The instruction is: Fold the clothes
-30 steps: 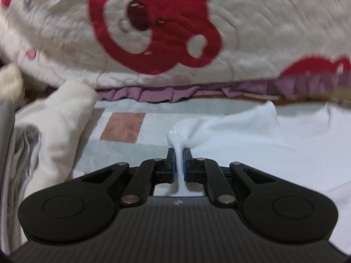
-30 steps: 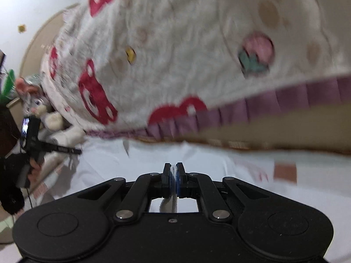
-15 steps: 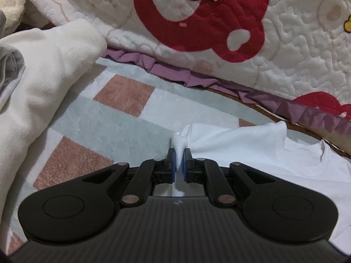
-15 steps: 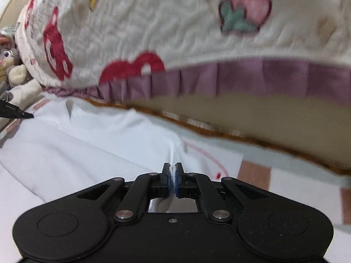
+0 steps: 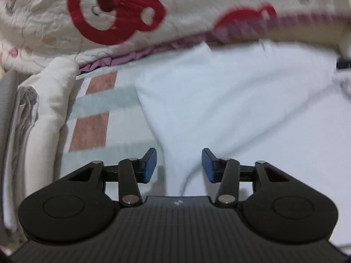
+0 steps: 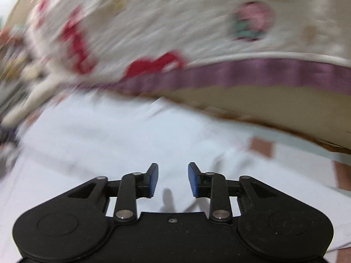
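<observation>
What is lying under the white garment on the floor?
The white garment lies on a checked mat of pale and brown squares, visible beside it. What the mat looks like beneath the cloth is covered.

Motion blur smears the quilt (image 6: 153, 32) (its prints unreadable).

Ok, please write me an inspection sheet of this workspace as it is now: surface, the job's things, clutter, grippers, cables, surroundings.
Surface: checked mat in pale green, white and brown squares.
Job's things: white garment lying spread on the mat, with creases.
Clutter: cream and grey cloth pile at the mat's left edge.
Grippers: left hand-held gripper open, above the garment's edge; right hand-held gripper open, above the garment, holding nothing.
Cables: nothing seen.
Surroundings: quilt with red bear prints and purple frill, behind the garment; the right view is blurred.
</observation>
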